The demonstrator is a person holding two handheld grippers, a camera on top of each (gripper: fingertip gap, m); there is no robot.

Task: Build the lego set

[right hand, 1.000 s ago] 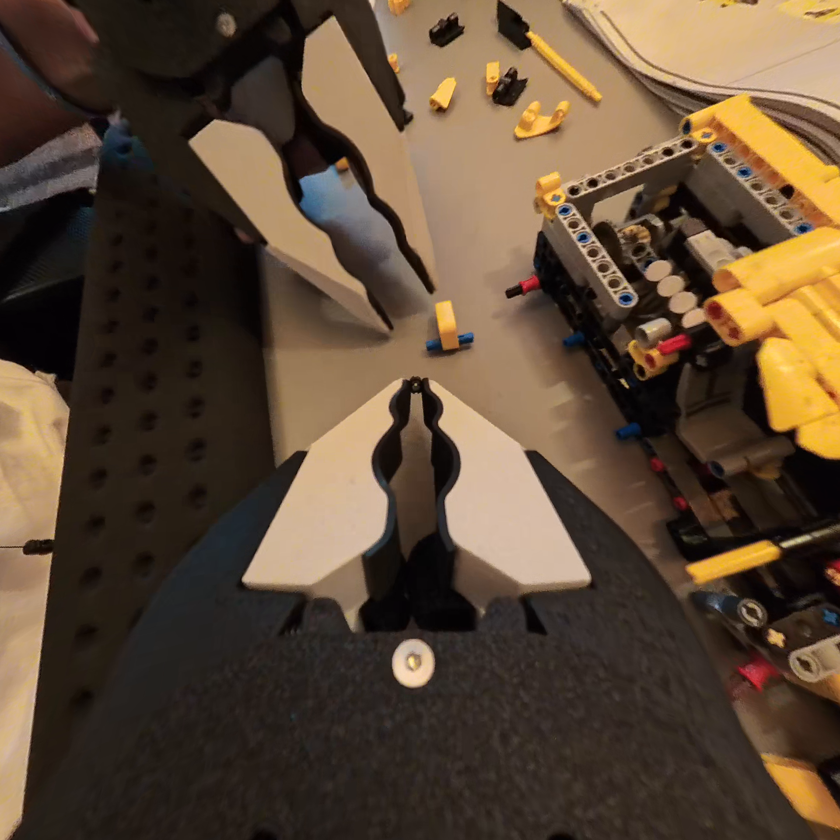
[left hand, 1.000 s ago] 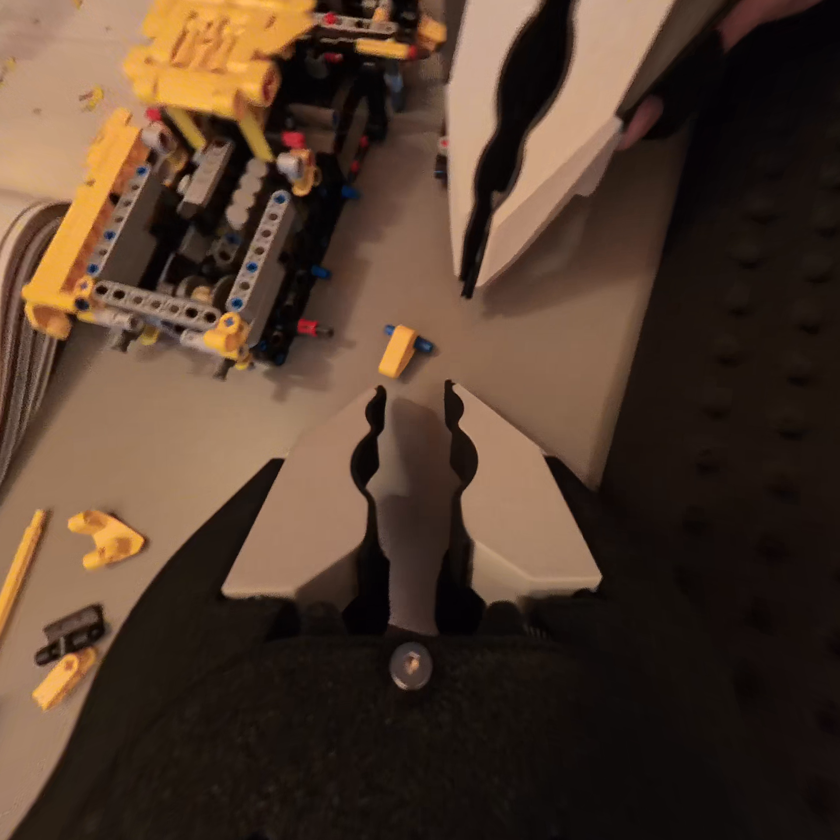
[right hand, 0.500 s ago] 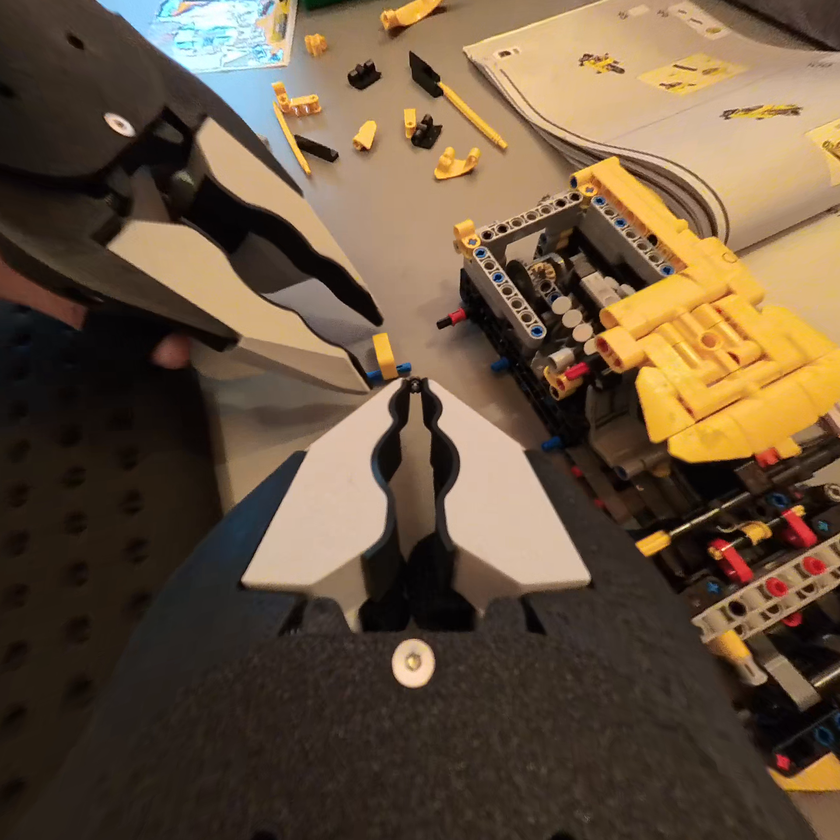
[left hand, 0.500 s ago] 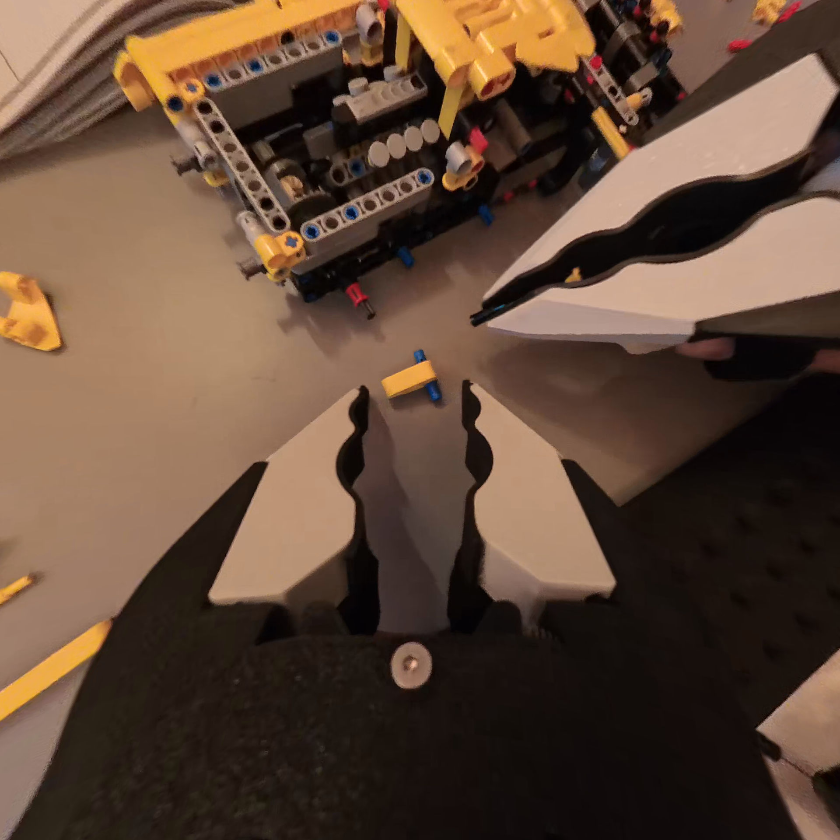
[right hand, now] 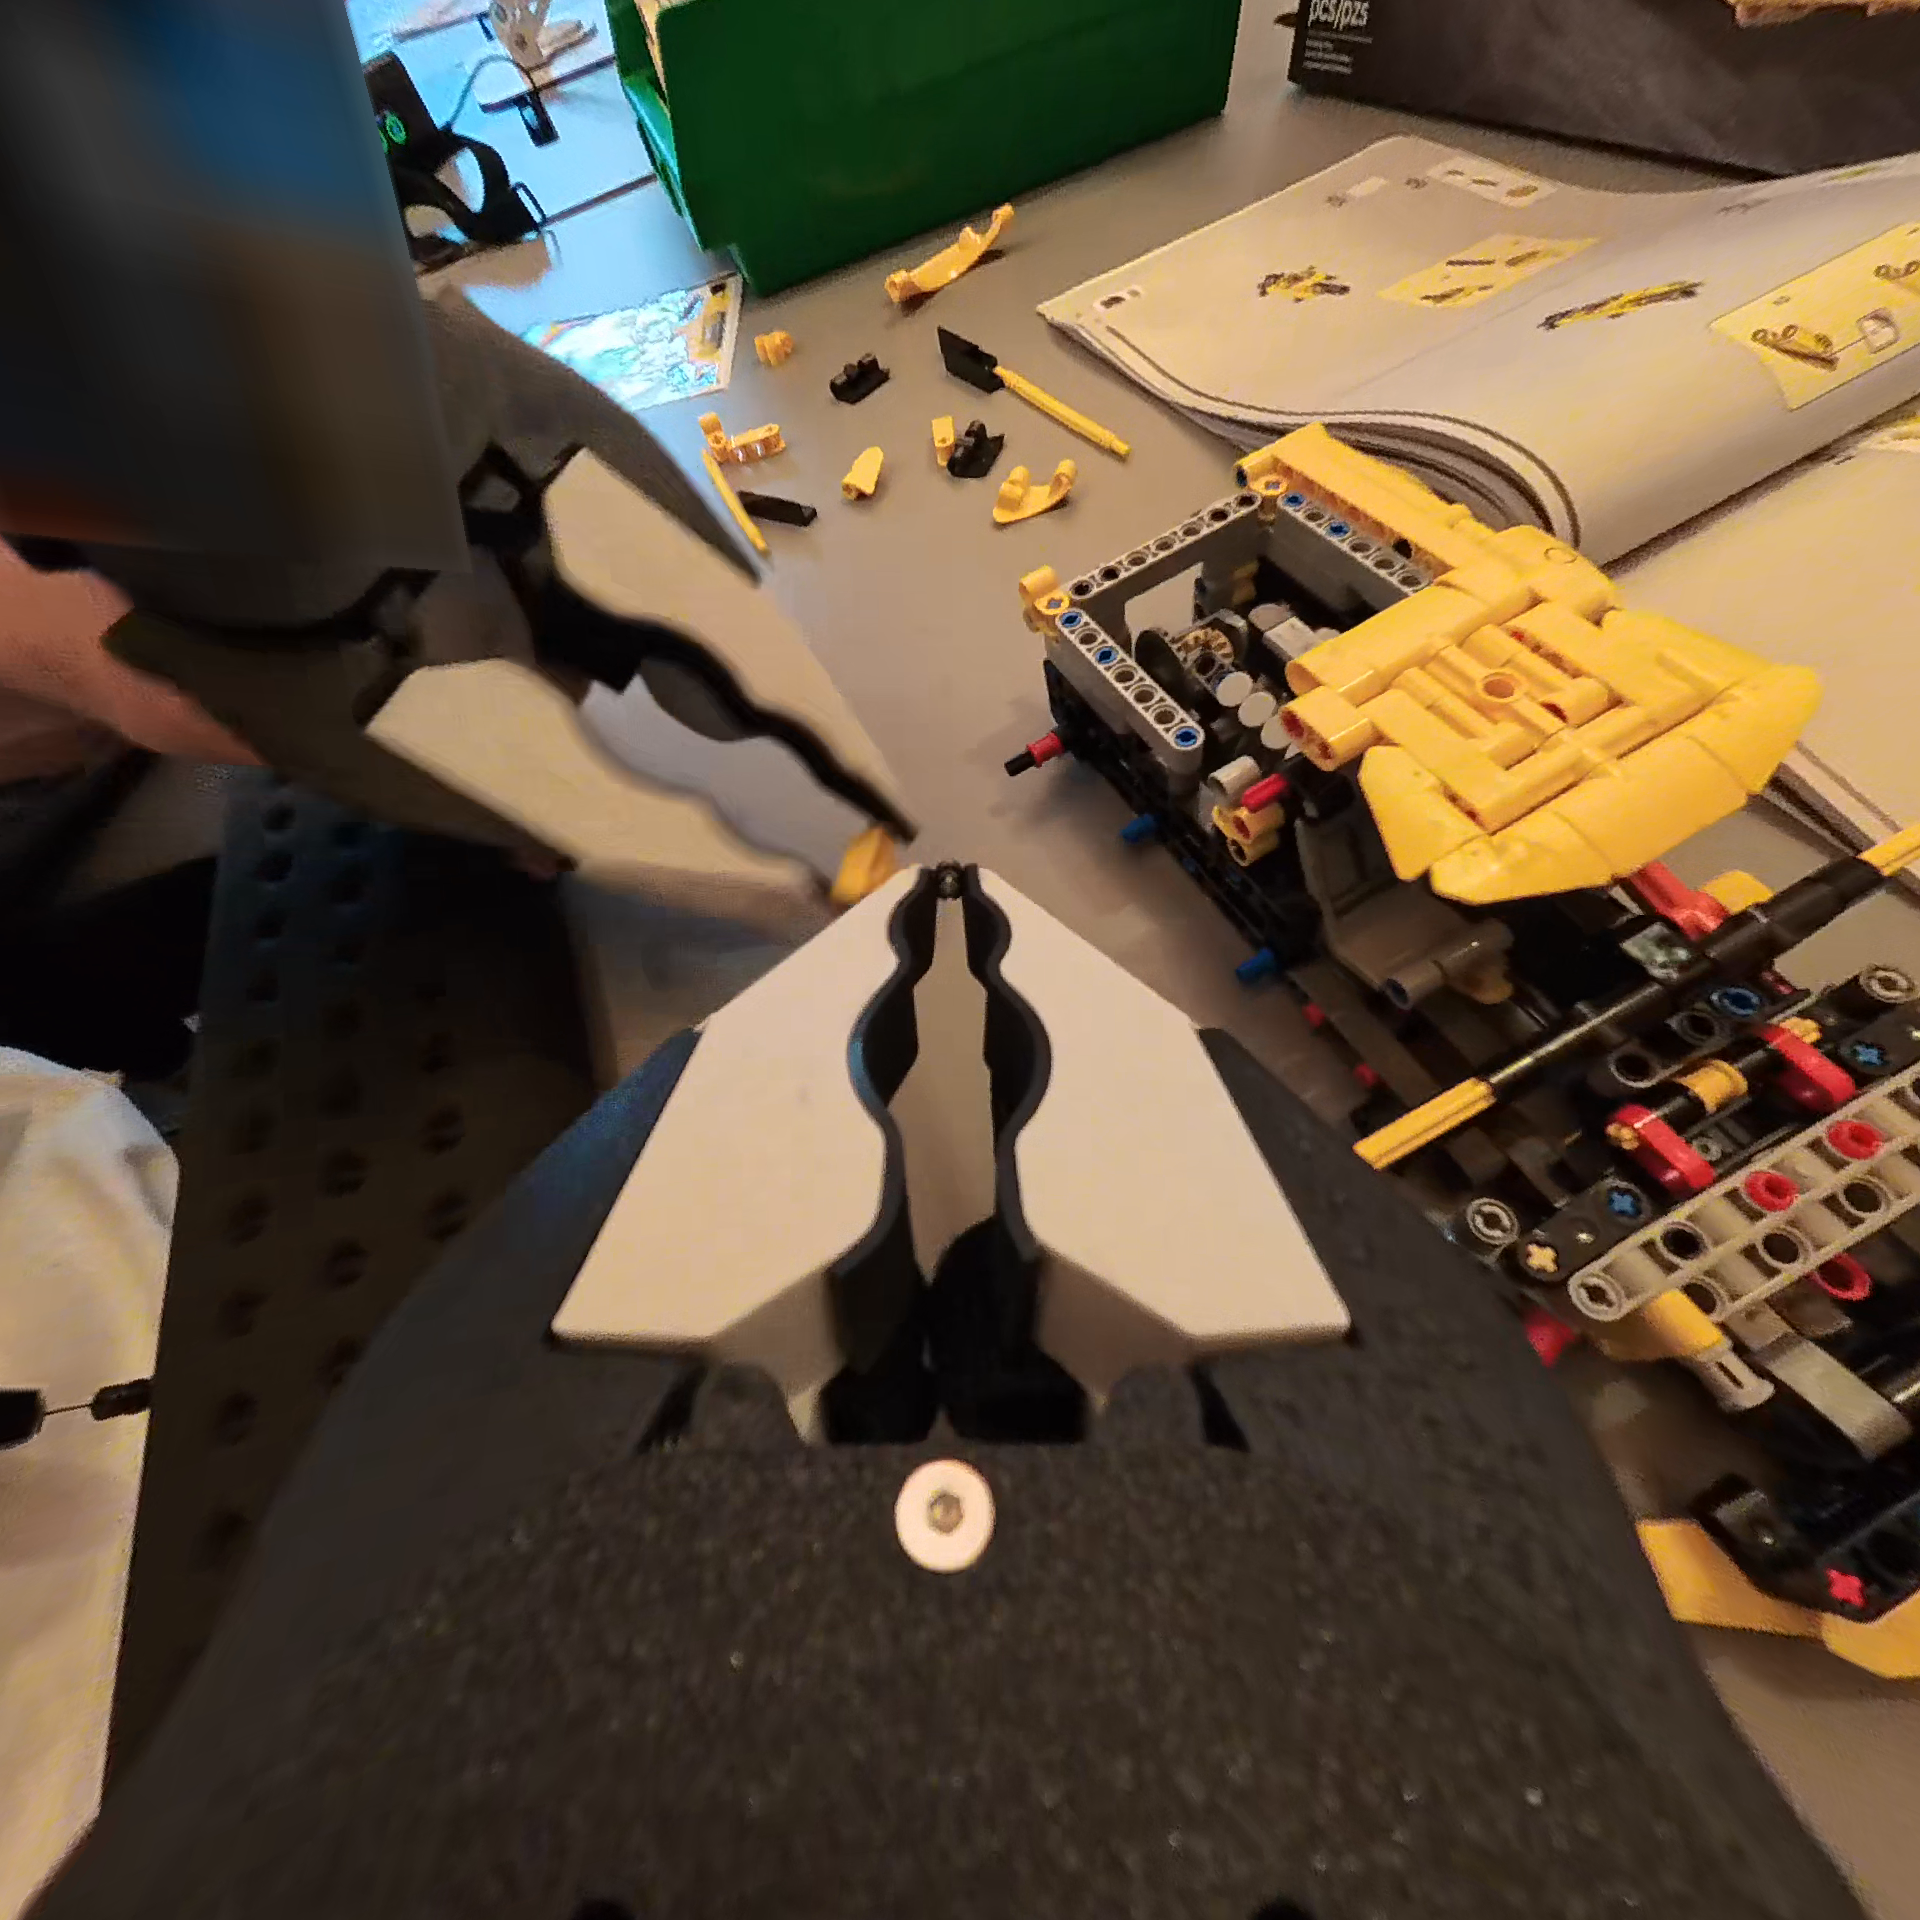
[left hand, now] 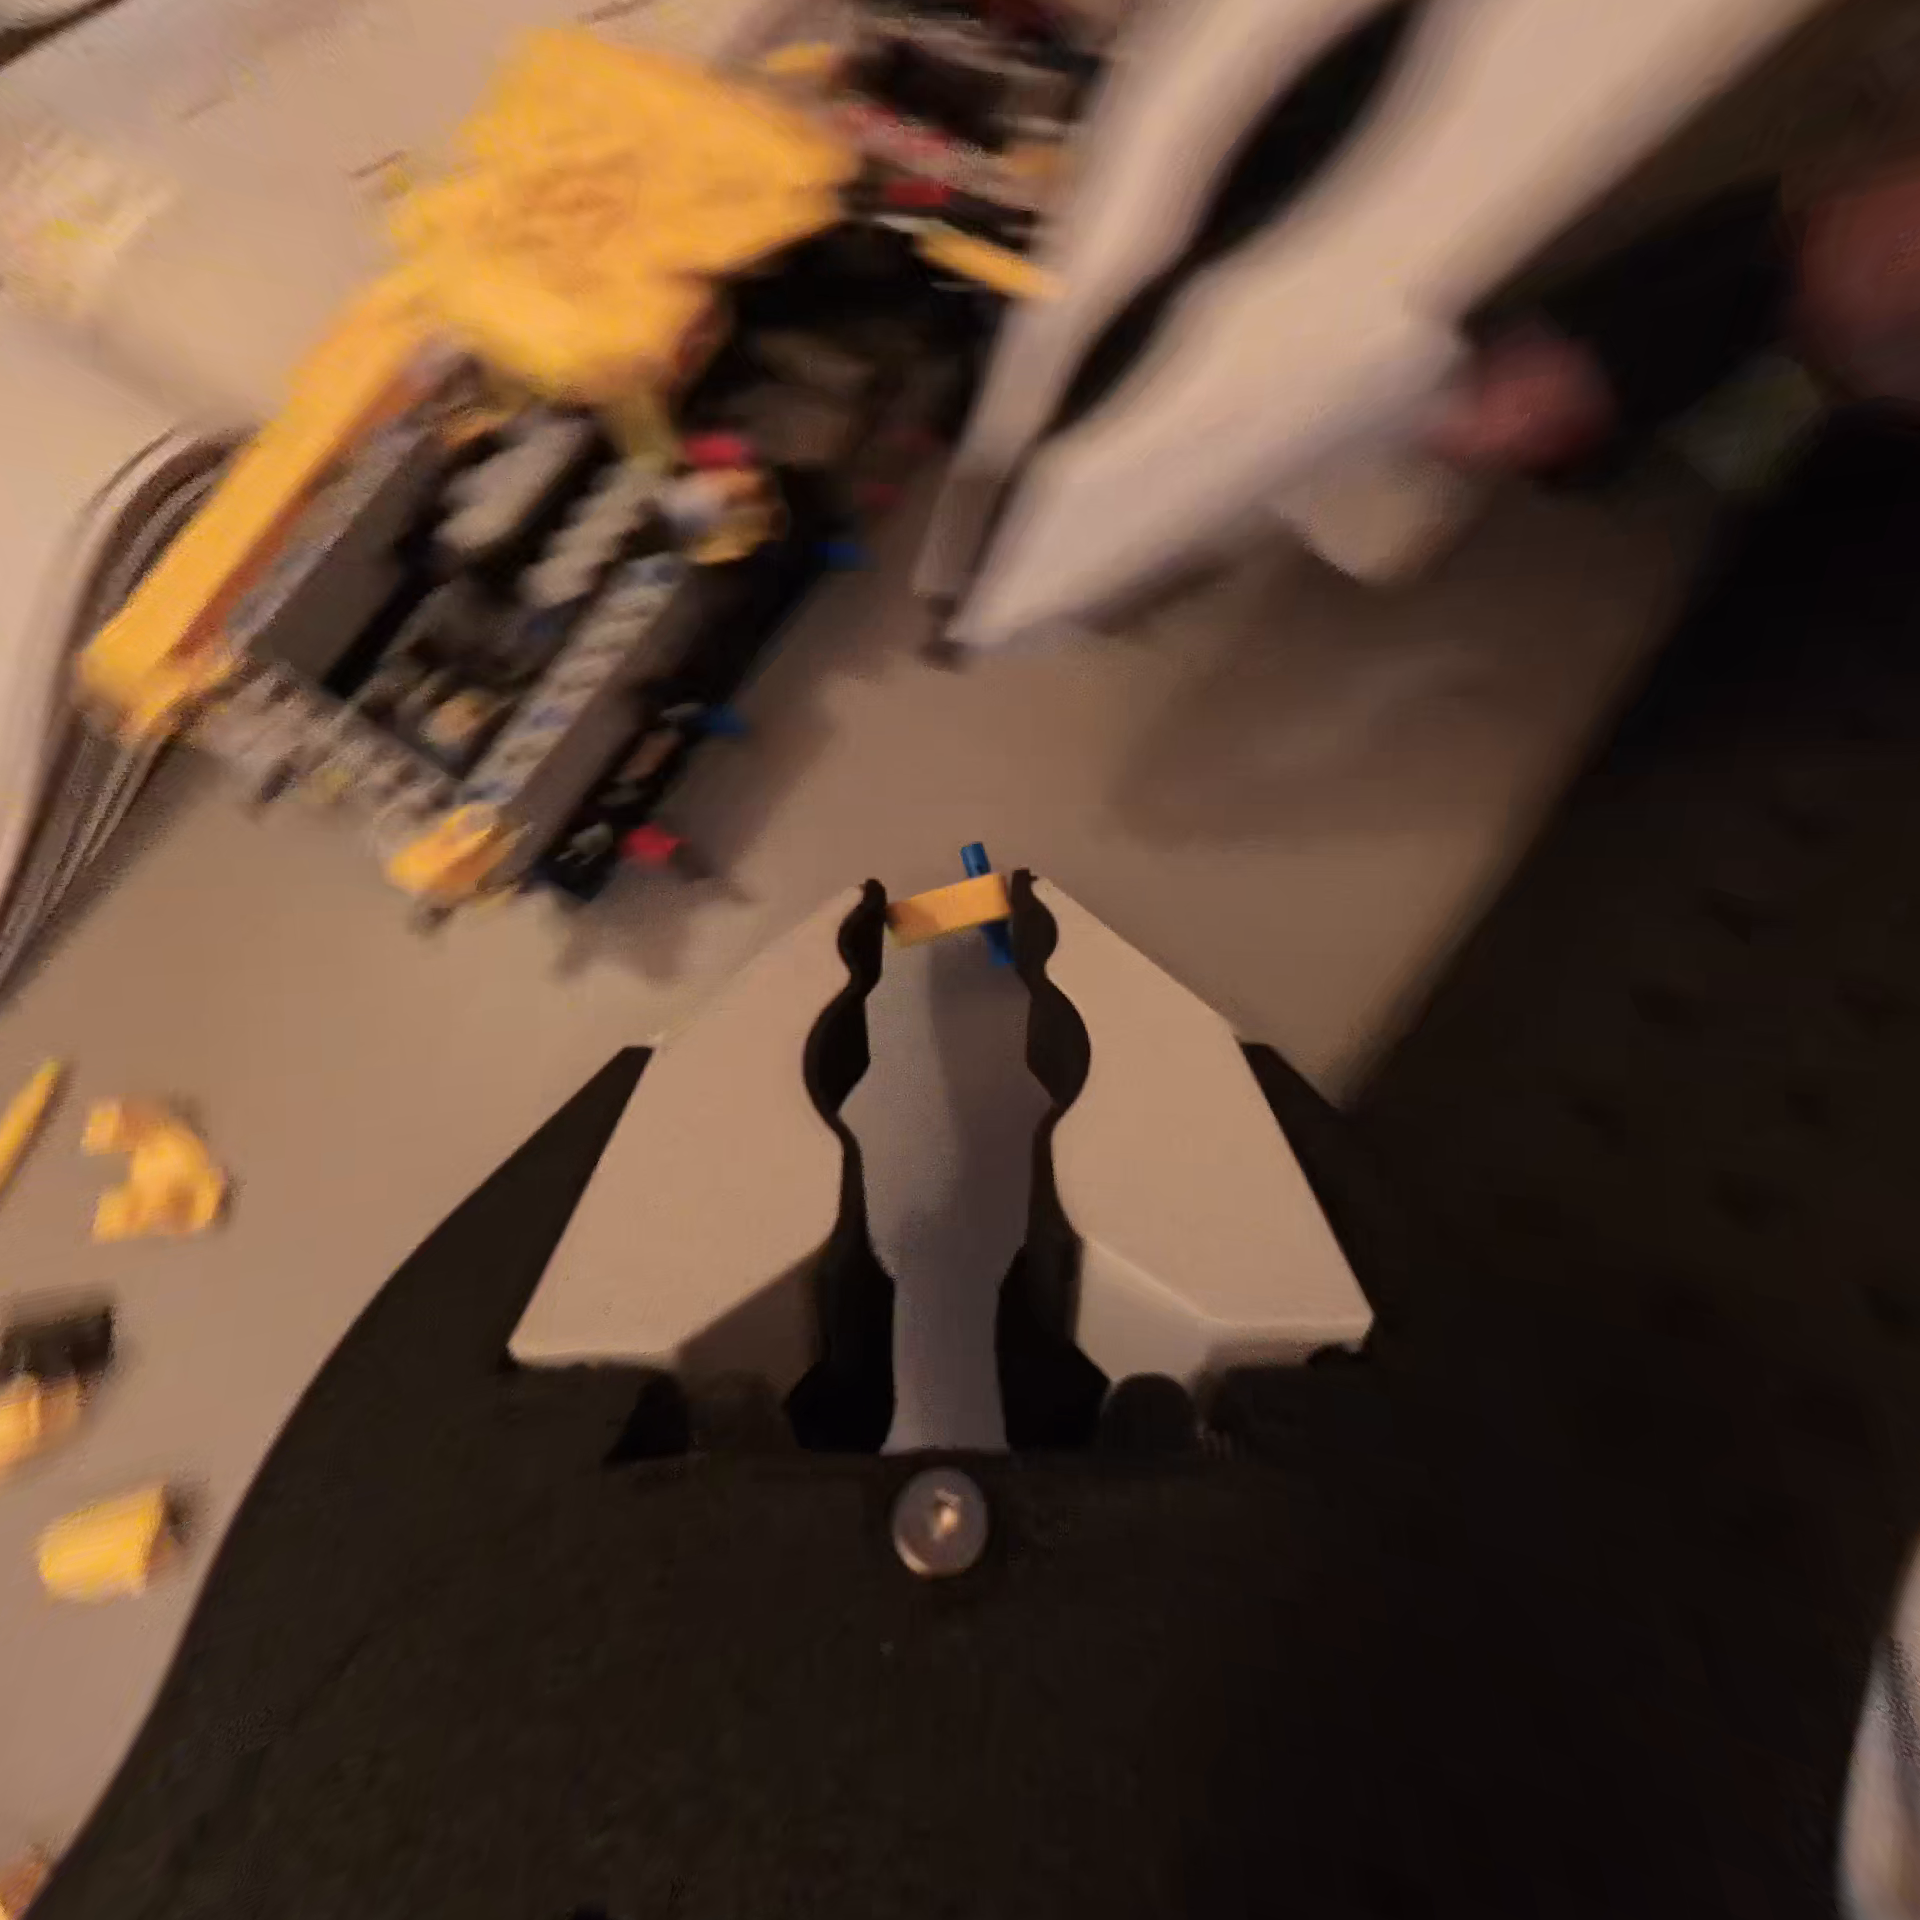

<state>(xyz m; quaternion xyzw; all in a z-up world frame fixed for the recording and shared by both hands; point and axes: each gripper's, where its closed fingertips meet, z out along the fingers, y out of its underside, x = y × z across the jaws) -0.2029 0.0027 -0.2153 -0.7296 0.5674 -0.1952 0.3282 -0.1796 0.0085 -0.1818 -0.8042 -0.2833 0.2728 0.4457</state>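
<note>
My left gripper (left hand: pixel 945 894) is shut on a small yellow piece (left hand: pixel 940 916) with a blue pin (left hand: pixel 977 860) through it, held crosswise between the fingertips. The left wrist view is blurred. My right gripper (right hand: pixel 948 875) is shut on a tiny black pin (right hand: pixel 948 881) at its very tips. The left gripper (right hand: pixel 868 857) and its yellow piece (right hand: pixel 871 862) sit just left of my right fingertips, almost touching. The yellow, grey and black model (right hand: pixel 1455 707) stands to the right; it also shows in the left wrist view (left hand: pixel 499 582). The right gripper (left hand: pixel 940 644) shows blurred at upper right.
An open instruction booklet (right hand: pixel 1507 312) lies behind the model. A green bin (right hand: pixel 935 104) and a dark box (right hand: pixel 1610 73) stand at the back. Several loose yellow and black pieces (right hand: pixel 935 447) lie scattered. A long black and grey frame (right hand: pixel 1714 1143) lies at right. A perforated black mat (right hand: pixel 343 1039) borders the table. The grippers' ends are close to 5 centimetres from one another.
My left gripper has closed on the yellow piece that lay on the table and is moving fast with it. My right gripper stays shut on the black pin and has tilted up.
</note>
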